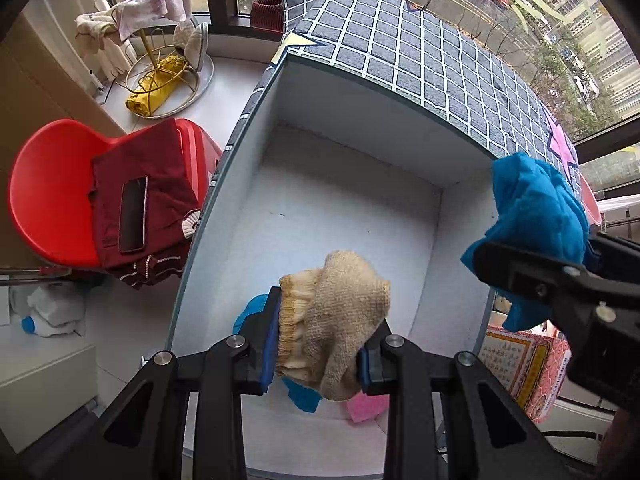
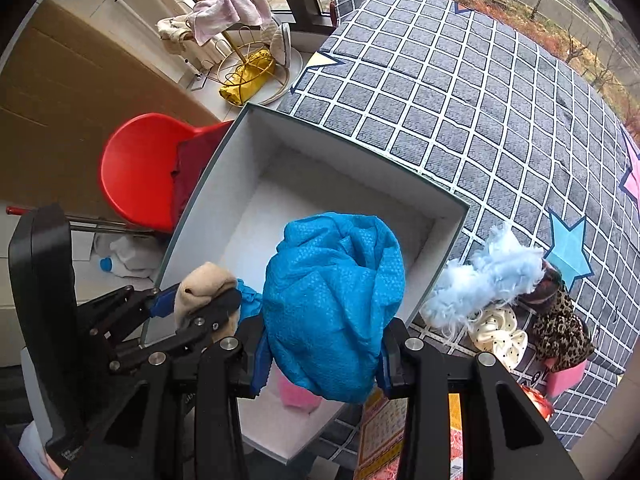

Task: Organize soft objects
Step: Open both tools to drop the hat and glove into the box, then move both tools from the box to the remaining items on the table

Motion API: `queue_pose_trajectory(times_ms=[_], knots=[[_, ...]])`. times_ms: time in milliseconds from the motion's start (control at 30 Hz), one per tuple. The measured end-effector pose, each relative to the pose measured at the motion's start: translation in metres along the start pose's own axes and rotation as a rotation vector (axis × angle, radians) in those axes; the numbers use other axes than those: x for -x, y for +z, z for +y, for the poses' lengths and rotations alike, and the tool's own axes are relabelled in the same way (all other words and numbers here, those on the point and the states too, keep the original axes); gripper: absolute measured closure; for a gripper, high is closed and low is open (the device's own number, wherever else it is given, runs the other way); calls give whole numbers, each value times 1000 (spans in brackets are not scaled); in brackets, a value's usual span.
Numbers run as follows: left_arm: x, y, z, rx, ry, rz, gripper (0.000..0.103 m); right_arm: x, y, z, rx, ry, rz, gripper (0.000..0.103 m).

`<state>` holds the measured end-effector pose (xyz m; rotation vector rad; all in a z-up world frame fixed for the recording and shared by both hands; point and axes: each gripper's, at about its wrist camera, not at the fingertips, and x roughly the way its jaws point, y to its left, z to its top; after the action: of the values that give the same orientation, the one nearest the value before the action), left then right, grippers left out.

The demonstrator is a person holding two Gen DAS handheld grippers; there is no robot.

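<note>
My left gripper is shut on a beige knitted sock and hangs over the near end of an open white box. My right gripper is shut on a crumpled blue cloth, also above the box; that cloth shows at the right of the left wrist view, blue cloth. In the right wrist view the left gripper with its sock hangs to the left. On the box floor under the grippers lie a pink piece and a blue piece.
The box rests on a grey checked bedspread. Right of the box lie a fluffy pale blue item, a cream dotted scrunchie and a leopard-print piece. A red chair with dark red clothes and a phone stands left.
</note>
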<state>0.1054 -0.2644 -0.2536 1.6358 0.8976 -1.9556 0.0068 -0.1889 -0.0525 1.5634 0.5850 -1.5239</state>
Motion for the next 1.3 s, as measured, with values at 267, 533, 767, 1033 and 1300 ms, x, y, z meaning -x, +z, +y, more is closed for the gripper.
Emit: queue_pose_trajectory(times_ms=[267,533,767,1033,1300], knots=[[-5,0,-5,4,-12,10,60,-9,4,0,-2,0,14,61],[-2,-1,-3,43,-46,29,21,-7,5,-3,-15,3,-4,28],[-3,-3,-1,73,-141,32,0,1,5,-4,-11,-18,-39,3],[13,-1,-4,83,-233,-19,0,24,7,-13,-45,-38,-113,1],[26,5,-19,34,-244,-32,0,41,3,-30,-79,-39,-131,1]])
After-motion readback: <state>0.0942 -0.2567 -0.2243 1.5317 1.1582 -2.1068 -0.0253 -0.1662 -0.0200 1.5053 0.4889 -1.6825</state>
